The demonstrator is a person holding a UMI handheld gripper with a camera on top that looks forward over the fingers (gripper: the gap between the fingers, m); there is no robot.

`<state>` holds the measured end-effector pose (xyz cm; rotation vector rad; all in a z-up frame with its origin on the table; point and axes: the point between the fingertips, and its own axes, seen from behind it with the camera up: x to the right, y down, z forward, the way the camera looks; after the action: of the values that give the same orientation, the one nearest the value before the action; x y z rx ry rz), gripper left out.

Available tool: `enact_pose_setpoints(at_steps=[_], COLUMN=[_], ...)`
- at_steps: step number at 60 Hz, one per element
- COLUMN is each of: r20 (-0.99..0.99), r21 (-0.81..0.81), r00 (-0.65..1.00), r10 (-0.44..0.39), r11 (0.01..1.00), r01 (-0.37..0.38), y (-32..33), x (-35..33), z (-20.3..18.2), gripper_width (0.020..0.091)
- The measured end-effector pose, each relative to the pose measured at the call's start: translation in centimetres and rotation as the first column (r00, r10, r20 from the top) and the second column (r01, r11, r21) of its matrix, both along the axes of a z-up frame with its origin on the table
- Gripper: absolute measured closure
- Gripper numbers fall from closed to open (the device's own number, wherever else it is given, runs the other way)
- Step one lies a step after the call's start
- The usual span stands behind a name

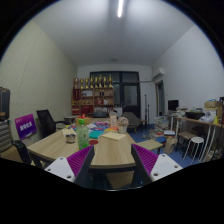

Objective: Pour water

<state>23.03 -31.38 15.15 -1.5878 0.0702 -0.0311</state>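
Note:
A tan, cup-like container (112,150) fills the space between my fingers, held high above the room's floor. Its wide part spans from one purple pad to the other, and a narrower part shows below it. My gripper (112,158) is shut on it, with the left pad (78,160) and the right pad (143,160) pressed against its sides. I cannot see inside the container, and no water shows. Beyond it lies a wooden table (45,148) carrying several small items, among them a green bottle (82,135).
A black chair (45,121) and a purple sign (25,127) stand left of the table. Shelves (95,98) line the back wall beside a dark doorway (128,95). At the right are a desk (200,118) and a white stool (193,143).

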Motion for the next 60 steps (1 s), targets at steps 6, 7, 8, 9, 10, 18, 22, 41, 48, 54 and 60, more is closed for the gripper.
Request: enact_pose_setpoints(at_steps=[6, 7, 8, 9, 10, 18, 22, 41, 48, 54, 60], r20=[0.004, 0.003, 0.001, -0.001, -0.003, -0.03, -0.029, 0.123, 0.134, 0.11, 0.111], r21=[-0.02, -0.027, -0.033, -0.035, -0.029, 0.038, 0.026, 0.009, 0.01, 0.001, -0.018], r00=[1.0, 1.0, 1.0, 1.0, 1.0, 0.993, 0.991, 0.991, 0.991, 0.994, 0.994], r10=[0.001, 0.004, 0.008, 0.015, 0.021, 0.112, 0.133, 0.054, -0.002, -0.002, -0.019], r11=[1.0, 1.0, 0.999, 0.999, 0.999, 0.993, 0.991, 0.998, 1.0, 1.0, 1.0], r01=[-0.001, -0.004, -0.008, -0.015, -0.021, -0.111, -0.132, -0.056, 0.001, 0.002, 0.021], y=[0.6, 0.7, 0.7, 0.3, 0.9, 2.3, 4.5, 19.2, 23.9, 26.8, 28.5], x=[1.1, 0.9, 0.5, 0.5, -1.0, -4.5, -6.6, -12.8, -12.8, -13.5, -13.5], z=[-0.6, -0.9, -1.1, -1.3, -1.7, -1.5, -2.8, -5.6, -5.7, -6.2, -7.0], gripper_width=[0.0298, 0.03, 0.0296, 0.0289, 0.0281, 0.0285, 0.0283, 0.0303, 0.0303, 0.0309, 0.0549])
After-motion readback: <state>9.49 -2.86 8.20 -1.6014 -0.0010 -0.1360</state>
